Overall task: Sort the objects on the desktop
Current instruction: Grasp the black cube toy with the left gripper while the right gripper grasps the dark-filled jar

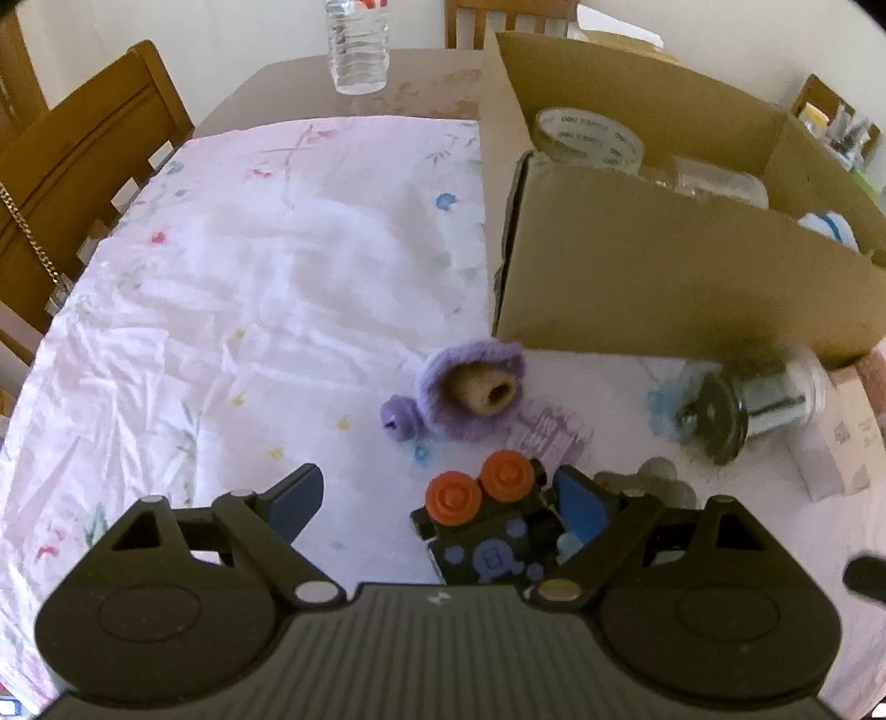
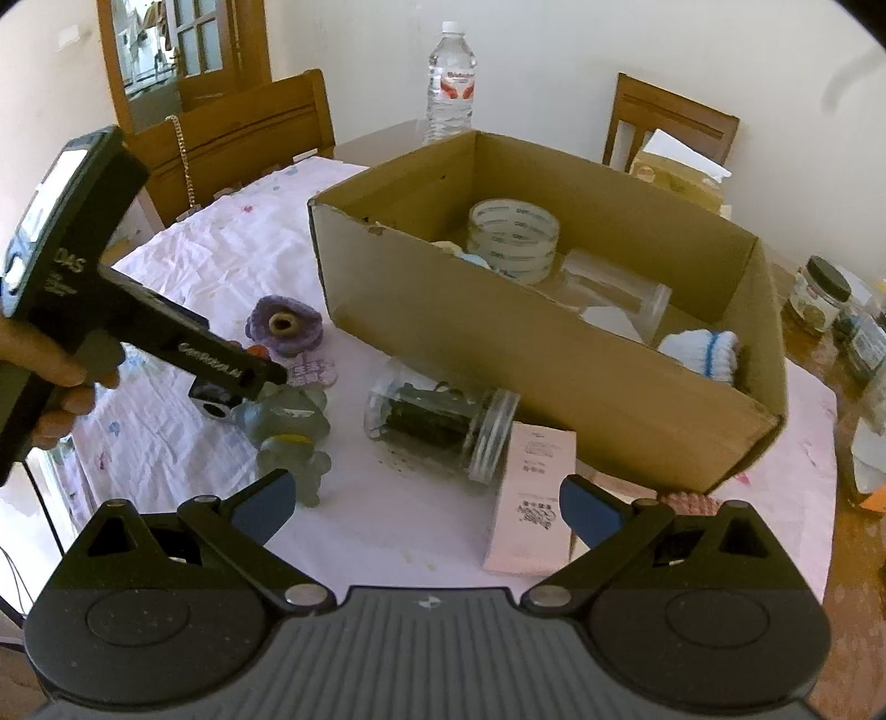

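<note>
My left gripper (image 1: 437, 498) is open and points steeply down at the cloth. A black toy with two orange wheels (image 1: 487, 520) lies between its fingers, close against the right blue pad (image 1: 578, 501); the left pad is well away from it. Just beyond lie a purple knitted piece (image 1: 470, 390) and a small purple ball (image 1: 397, 418). My right gripper (image 2: 426, 504) is open too, with nothing gripped. A pink carton (image 2: 531, 498) lies by its right finger, and a grey toy figure (image 2: 293, 437) by its left. A clear jar (image 2: 443, 421) lies on its side ahead.
An open cardboard box (image 2: 554, 354) stands at the back right, holding a tape roll (image 2: 512, 235), a clear container (image 2: 609, 293) and a white glove (image 2: 703, 349). A water bottle (image 1: 357, 44) stands at the far table edge. Small jars (image 2: 819, 296) and wooden chairs (image 1: 83, 166) surround the table.
</note>
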{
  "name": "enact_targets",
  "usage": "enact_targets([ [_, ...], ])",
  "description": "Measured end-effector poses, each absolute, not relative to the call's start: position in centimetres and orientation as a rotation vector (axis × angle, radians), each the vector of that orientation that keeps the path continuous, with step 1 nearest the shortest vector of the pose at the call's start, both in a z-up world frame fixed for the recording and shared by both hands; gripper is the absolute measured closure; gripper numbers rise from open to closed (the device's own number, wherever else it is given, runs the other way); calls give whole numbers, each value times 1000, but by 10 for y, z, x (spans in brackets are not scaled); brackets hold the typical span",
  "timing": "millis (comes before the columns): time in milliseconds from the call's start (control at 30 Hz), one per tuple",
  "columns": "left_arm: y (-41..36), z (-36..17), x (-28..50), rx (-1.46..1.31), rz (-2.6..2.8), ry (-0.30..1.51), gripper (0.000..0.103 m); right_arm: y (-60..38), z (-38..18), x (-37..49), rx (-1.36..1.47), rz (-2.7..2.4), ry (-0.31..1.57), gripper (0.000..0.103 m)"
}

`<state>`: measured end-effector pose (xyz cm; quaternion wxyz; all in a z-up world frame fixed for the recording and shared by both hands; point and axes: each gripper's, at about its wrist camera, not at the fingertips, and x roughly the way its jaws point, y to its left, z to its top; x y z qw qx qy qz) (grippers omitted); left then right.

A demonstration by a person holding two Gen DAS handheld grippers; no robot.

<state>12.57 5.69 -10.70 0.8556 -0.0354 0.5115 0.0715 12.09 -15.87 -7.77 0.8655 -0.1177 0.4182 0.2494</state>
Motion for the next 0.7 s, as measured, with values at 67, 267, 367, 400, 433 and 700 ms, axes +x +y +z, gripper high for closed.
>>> enact_targets([
  [67, 58, -107, 121, -51, 148, 1074, 13, -156, -79, 125, -252, 521, 875, 0],
  [267, 64, -106, 114, -45, 145, 1092, 17, -150, -85, 138, -246, 507, 885, 0],
  [367, 63, -107, 111, -58, 127, 1098, 29, -146, -90, 145, -245, 494, 893, 0],
  [400, 63, -108, 111, -75, 112, 1102, 32, -145, -91, 147, -244, 487, 896, 0],
  [433, 63, -109, 111, -87, 104, 1105, 37, -144, -92, 148, -243, 479, 897, 0],
  [700, 67, -111, 112, -86, 73, 1088, 48, -133, -104, 163, -219, 434, 915, 0],
])
